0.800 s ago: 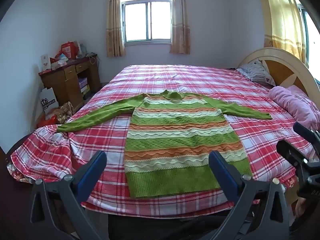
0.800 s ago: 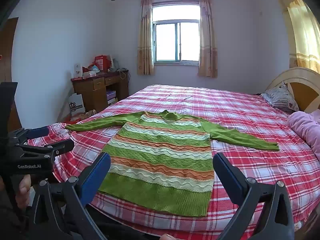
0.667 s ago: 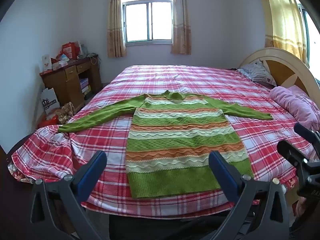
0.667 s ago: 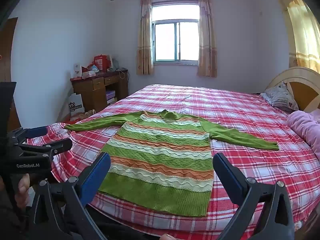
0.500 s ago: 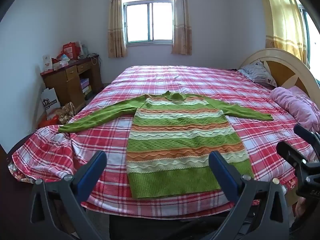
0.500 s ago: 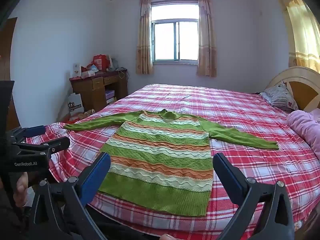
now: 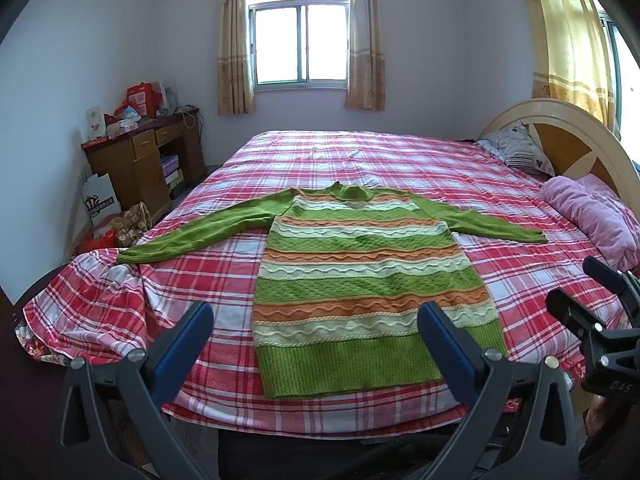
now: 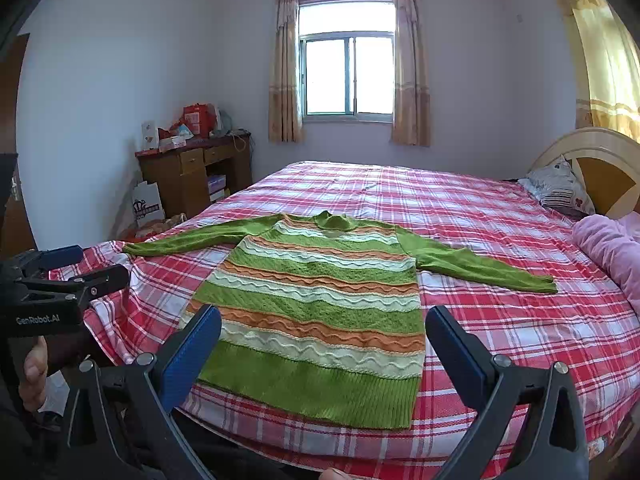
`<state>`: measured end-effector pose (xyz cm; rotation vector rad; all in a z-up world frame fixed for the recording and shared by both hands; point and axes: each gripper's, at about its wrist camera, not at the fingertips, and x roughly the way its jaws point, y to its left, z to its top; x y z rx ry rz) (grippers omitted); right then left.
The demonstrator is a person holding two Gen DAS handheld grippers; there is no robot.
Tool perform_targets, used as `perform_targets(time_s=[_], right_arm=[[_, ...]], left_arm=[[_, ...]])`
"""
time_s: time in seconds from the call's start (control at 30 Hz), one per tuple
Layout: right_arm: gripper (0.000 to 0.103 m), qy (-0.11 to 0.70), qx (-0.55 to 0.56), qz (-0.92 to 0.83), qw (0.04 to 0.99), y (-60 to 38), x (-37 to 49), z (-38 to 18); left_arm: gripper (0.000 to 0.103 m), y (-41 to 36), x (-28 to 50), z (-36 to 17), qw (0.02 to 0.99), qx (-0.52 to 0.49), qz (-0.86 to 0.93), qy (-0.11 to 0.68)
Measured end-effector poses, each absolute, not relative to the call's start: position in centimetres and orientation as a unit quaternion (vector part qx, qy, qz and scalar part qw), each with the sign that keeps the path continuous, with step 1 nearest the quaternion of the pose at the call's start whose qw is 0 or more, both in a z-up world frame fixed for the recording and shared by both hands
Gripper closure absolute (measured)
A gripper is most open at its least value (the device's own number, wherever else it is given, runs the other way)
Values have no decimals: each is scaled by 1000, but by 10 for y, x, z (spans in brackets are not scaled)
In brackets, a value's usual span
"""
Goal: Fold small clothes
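Now I see the sweater lying flat on the bed, front side up, with both sleeves stretched out to the sides. It has green, orange and pale stripes, and its green hem is near the edge of the bed closest to me. The bed is covered with a red and white checked sheet.

My left gripper is above the near edge of the bed, and its fingers stand wide apart with nothing between them. They do not touch the sweater. My right gripper is also over the near edge, beside the hem, and its fingers are wide apart and hold nothing too. Each gripper also shows at the border of the other camera's view.

At the head of the bed, on the right, I see a pink blanket and a pillow before the wooden headboard. A wooden desk with boxes on it stands at the left wall, and a window with curtains is in the far wall.
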<state>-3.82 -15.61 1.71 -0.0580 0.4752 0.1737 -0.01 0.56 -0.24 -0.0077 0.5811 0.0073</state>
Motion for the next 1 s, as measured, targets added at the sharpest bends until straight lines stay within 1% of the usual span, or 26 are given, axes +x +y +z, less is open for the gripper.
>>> perform_targets(time_s=[1.0], right_arm=[[1, 243, -30, 86, 966, -154, -36, 10]], left_arm=[[0, 8, 1, -3, 958, -7, 7, 287]])
